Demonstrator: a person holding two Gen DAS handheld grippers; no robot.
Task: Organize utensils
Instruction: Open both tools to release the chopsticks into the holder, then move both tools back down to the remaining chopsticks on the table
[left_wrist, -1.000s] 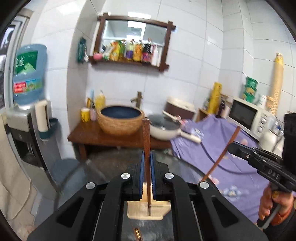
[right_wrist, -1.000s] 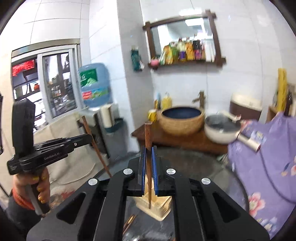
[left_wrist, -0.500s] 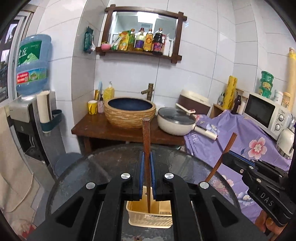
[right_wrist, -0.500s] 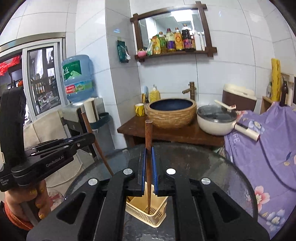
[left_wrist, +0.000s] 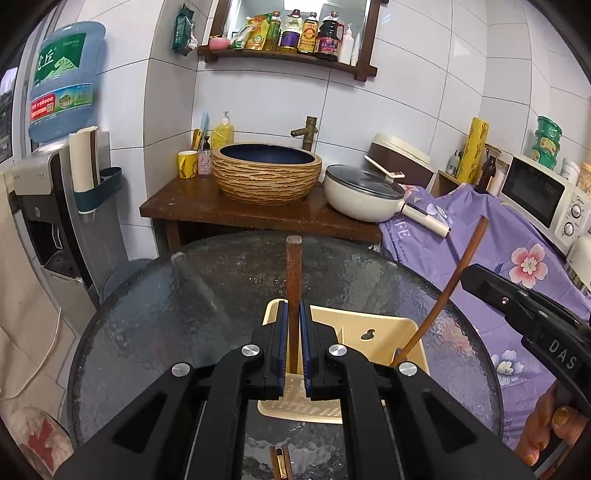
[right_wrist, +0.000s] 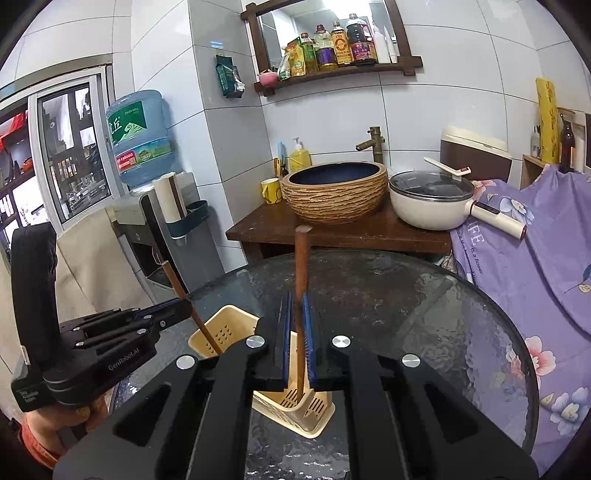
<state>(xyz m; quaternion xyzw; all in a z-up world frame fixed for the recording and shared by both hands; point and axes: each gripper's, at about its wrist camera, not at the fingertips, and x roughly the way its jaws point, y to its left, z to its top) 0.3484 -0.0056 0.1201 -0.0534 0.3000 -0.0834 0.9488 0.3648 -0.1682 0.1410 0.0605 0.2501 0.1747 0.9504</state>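
A cream plastic utensil holder (left_wrist: 373, 332) stands on the round glass table (left_wrist: 184, 302); it also shows in the right wrist view (right_wrist: 225, 332). My left gripper (left_wrist: 294, 314) is shut on a brown chopstick (left_wrist: 294, 280), held upright with its lower end inside the holder. My right gripper (right_wrist: 297, 306) is shut on a second brown chopstick (right_wrist: 301, 266), its tip down in the holder. The right gripper and its slanted chopstick (left_wrist: 450, 284) show at the right of the left wrist view; the left gripper and its chopstick (right_wrist: 177, 288) show at the left of the right wrist view.
More chopsticks (left_wrist: 279, 461) lie on the glass at the near edge. Behind the table stand a wooden counter with a woven basin (left_wrist: 266, 173) and a white pot (left_wrist: 364, 192). A purple flowered cloth (left_wrist: 480, 236) covers furniture to the right; a water dispenser (left_wrist: 62, 177) stands left.
Both grippers have come down and forward over the table, lowering their chopsticks into the cream holder. The holder now looms larger beneath both grippers.
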